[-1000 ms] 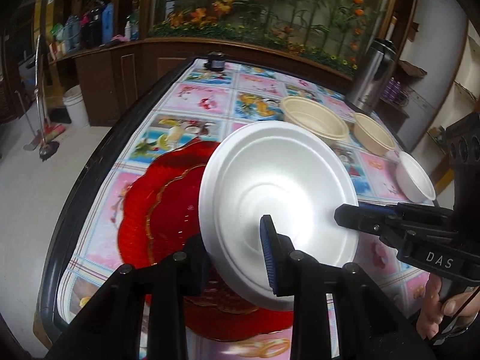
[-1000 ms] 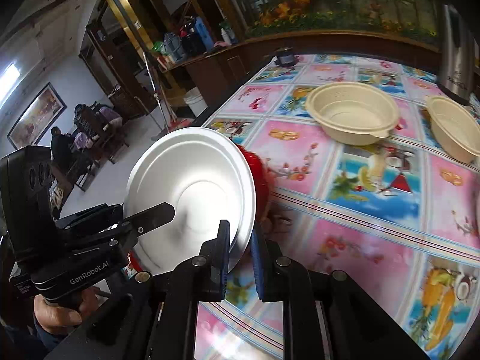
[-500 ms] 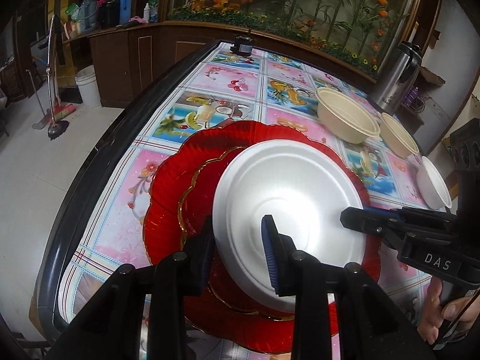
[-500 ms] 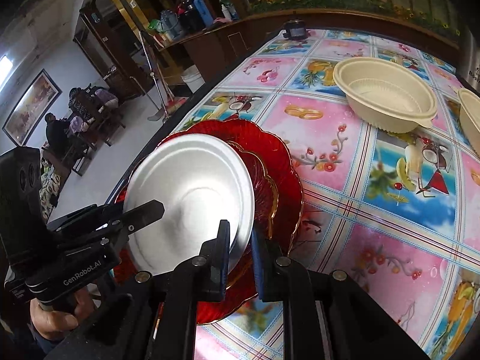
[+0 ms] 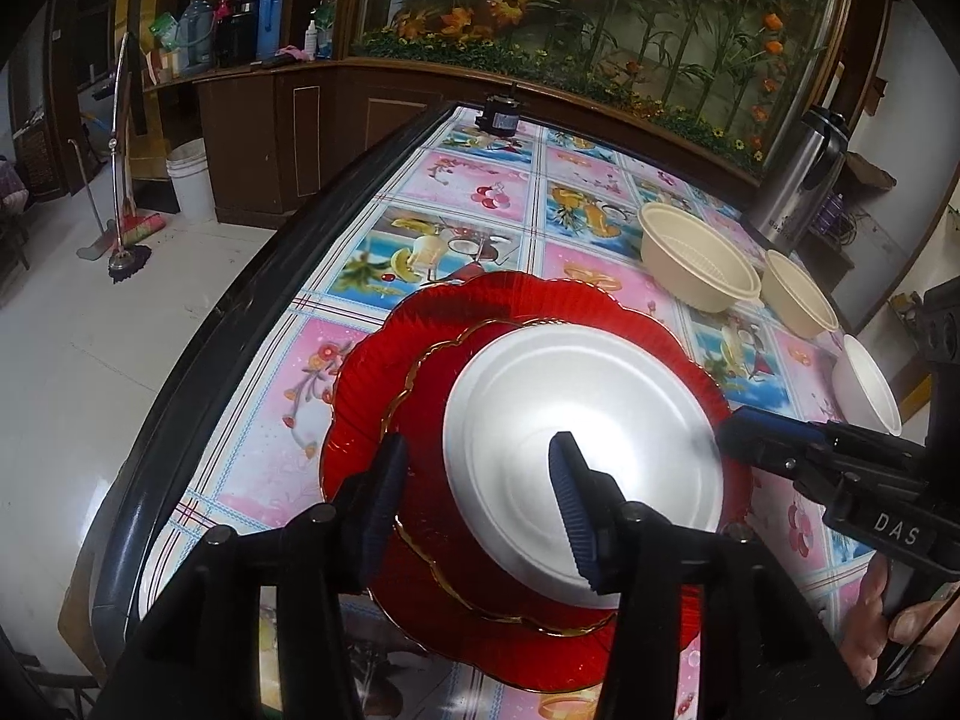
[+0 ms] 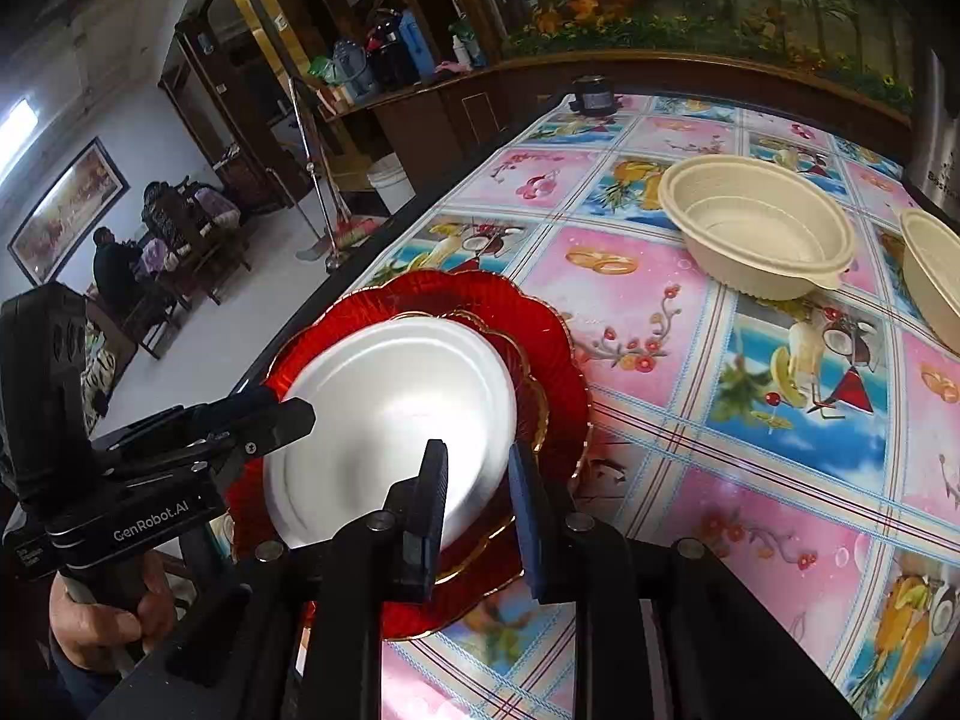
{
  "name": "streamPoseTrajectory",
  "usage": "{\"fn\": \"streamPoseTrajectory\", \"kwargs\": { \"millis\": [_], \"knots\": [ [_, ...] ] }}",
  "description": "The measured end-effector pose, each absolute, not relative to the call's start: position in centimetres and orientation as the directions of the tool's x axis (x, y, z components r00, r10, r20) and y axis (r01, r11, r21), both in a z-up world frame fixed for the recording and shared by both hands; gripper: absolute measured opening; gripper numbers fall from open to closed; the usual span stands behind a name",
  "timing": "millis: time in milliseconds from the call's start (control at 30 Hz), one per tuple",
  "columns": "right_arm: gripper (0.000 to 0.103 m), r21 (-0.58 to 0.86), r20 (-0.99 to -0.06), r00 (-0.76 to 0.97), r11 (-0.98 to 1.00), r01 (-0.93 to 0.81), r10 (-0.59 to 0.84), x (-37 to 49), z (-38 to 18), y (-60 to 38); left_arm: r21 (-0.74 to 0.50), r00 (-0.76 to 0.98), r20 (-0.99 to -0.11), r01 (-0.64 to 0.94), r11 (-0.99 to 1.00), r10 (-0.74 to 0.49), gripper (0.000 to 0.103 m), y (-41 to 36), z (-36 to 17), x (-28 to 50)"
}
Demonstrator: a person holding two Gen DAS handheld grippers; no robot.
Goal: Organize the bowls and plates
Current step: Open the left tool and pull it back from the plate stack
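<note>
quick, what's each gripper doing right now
left gripper: jaws just opened, astride the white plate rim, not gripping it
right gripper: jaws just opened, plate rim between them, released

Opposed close wrist views, shared white plate (image 5: 576,438)

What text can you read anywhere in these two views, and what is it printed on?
"DAS": on the side of the right tongs, seen in the left wrist view.
"GenRobot.AI": on the side of the left tongs, seen in the right wrist view.
Small print left of "GenRobot.AI": too small to read.
Lettering on the steel flask: too blurred and cut off to read.
Plates, bowls and tablecloth: no words.
</note>
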State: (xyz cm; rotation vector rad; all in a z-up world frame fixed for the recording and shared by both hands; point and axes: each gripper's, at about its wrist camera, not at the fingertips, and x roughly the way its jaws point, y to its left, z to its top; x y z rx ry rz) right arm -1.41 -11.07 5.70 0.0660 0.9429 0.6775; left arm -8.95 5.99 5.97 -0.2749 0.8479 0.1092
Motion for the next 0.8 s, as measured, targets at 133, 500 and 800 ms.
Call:
{"fn": "streamPoseTrajectory", "kwargs": {
  "millis": [133, 500, 800],
  "knots": [
    [0.025, 0.366, -0.709, 0.403, 0.791, -0.491, 0.578, -1.7, 6.0, -12.3, -0.188, 0.664, -0.747, -0.190, 0.964, -0.015, 0.048, 5.2, 6.5, -9.1],
    [0.027, 0.469, -0.659, 0.445, 0.794, -0.387, 0.606, -1.6, 6.1, -19.0, -0.151, 0.689, -0.722, -0.064, 0.986, -0.066, 0.051, -0.4, 8.4, -9.2],
    [0.034, 0.528, -0.630, 0.500, 0.800, -0.285, 0.594, -0.9, 5.4, -24.7, -0.097, 0.645, -0.745, 0.149, 0.984, -0.171, 0.053, -9.2, 6.8, -8.4]
  ]
}}
